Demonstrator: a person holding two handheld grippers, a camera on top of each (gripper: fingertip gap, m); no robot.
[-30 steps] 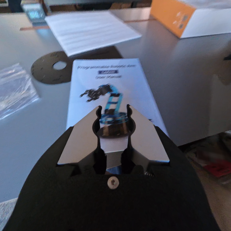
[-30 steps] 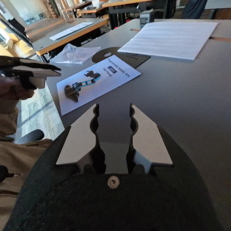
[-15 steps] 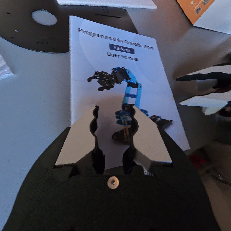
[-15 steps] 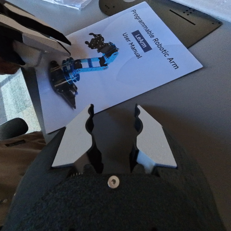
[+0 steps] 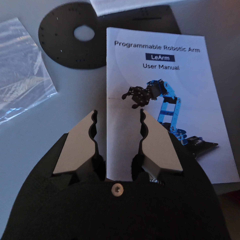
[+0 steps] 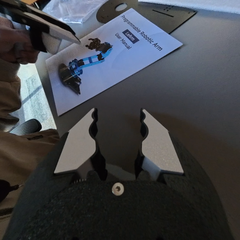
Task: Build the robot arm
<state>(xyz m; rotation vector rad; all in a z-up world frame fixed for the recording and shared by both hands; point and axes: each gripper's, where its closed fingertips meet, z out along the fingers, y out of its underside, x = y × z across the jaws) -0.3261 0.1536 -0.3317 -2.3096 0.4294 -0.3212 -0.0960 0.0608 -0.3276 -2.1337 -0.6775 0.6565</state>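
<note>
A white booklet (image 5: pixel 162 84) with a picture of a blue robot arm lies flat on the grey table (image 5: pixel 32 136); it also shows in the right wrist view (image 6: pixel 116 62). My left gripper (image 5: pixel 118 111) is open and empty, just above the booklet's left edge, which runs between its fingers. It shows from the side in the right wrist view (image 6: pixel 76 39), tips close over the booklet. My right gripper (image 6: pixel 118 109) is open and empty over bare table, a little short of the booklet's near long edge.
A flat black plate (image 5: pixel 62 42) with a round hole lies partly under the booklet's far end. A clear plastic bag (image 5: pixel 19 72) lies to the left. White foam sheet (image 5: pixel 123 6) lies behind. The table's edge and a person's trouser leg (image 6: pixel 19 155) are at left.
My left gripper has slid left across the booklet to its left edge and opened a bit wider. My right gripper has pulled back slightly from the booklet.
</note>
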